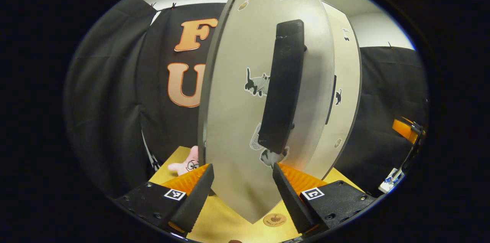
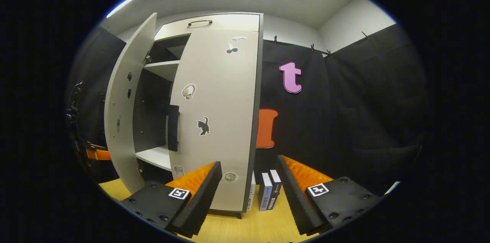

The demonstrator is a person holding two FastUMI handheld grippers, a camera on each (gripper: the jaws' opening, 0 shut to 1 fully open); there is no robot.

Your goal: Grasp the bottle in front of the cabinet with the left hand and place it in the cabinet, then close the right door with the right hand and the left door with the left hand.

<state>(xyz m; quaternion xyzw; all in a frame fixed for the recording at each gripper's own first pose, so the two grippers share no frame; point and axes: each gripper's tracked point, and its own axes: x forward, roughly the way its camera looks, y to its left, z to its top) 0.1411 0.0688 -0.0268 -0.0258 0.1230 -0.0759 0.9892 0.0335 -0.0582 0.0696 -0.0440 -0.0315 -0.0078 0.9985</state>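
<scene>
Wooden tabletop [image 1: 229, 220] is carrying the grey cabinet [image 2: 214, 25]; cat-stickered left door [image 1: 237, 120] is standing ajar, right door [image 2: 218, 120] shut; both grippers [image 1: 242, 191] [image 2: 249, 193] are gaping, holding nothing

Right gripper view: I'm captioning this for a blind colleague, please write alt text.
A tall grey cabinet stands with its right door shut and its left door swung open, showing white shelves. The right gripper hovers before it, jaws open, with books upright beside the cabinet.
</scene>
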